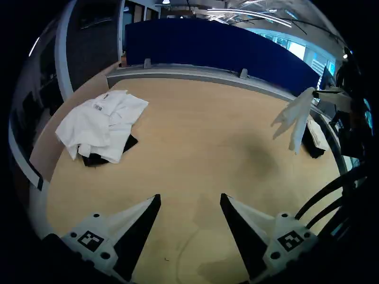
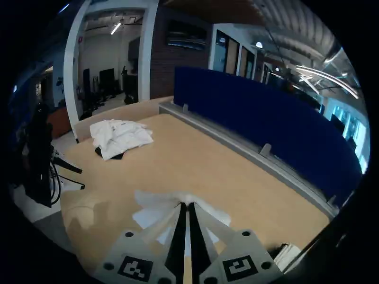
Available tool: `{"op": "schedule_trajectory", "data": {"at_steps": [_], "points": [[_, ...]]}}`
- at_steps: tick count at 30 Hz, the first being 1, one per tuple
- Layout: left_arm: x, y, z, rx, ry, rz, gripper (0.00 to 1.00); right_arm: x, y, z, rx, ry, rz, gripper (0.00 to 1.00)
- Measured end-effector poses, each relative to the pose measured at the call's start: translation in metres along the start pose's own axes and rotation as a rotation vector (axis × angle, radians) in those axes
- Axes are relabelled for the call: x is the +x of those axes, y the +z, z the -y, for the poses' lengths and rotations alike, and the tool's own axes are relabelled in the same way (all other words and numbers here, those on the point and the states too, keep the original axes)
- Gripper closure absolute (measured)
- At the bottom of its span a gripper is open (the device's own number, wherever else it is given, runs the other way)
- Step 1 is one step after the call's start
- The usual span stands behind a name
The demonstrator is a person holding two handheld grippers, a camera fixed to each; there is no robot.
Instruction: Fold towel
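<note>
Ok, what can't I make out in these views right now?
- Dark item, left gripper view: mostly under the white pile; what it is cannot be told.
- Held towel, right gripper view: part of it is hidden behind the right gripper.
- Stack at far right, left gripper view: partly behind the held towel, and small.

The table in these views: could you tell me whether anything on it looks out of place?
Yes: the white cloth pile at the far corner of the table is crumpled, not folded, with something black poking out underneath. The towel pinched in the right gripper hangs bunched above the tabletop.
</note>
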State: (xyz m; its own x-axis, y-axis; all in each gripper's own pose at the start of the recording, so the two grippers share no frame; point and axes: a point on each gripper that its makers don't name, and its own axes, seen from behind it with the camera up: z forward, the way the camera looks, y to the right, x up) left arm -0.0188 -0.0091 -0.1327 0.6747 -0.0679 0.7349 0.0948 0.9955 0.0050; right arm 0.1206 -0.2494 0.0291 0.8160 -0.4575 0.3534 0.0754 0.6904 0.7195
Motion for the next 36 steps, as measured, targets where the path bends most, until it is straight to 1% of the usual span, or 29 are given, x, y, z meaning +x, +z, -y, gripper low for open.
{"op": "schedule_trajectory", "data": {"at_steps": [6, 9, 18, 25, 30, 36], "points": [[0.001, 0.001, -0.003, -0.006, 0.004, 0.000, 0.07, 0.003, -0.013, -0.013, -0.017, 0.019, -0.014, 0.96], [0.002, 0.003, -0.005, -0.007, 0.007, 0.001, 0.07, 0.004, -0.020, -0.022, -0.029, 0.030, -0.019, 0.96], [0.002, 0.005, -0.009, -0.011, 0.016, 0.004, 0.07, 0.003, -0.042, -0.063, -0.083, 0.061, -0.025, 0.96], [-0.002, 0.006, -0.013, -0.013, 0.021, 0.015, 0.07, -0.001, -0.059, -0.108, -0.130, 0.082, -0.018, 0.96], [-0.003, 0.009, -0.016, -0.012, 0.024, 0.022, 0.07, -0.007, -0.068, -0.146, -0.168, 0.098, -0.011, 0.96], [-0.003, 0.011, -0.018, -0.004, 0.024, 0.032, 0.07, -0.011, -0.075, -0.194, -0.218, 0.101, 0.004, 0.96]]}}
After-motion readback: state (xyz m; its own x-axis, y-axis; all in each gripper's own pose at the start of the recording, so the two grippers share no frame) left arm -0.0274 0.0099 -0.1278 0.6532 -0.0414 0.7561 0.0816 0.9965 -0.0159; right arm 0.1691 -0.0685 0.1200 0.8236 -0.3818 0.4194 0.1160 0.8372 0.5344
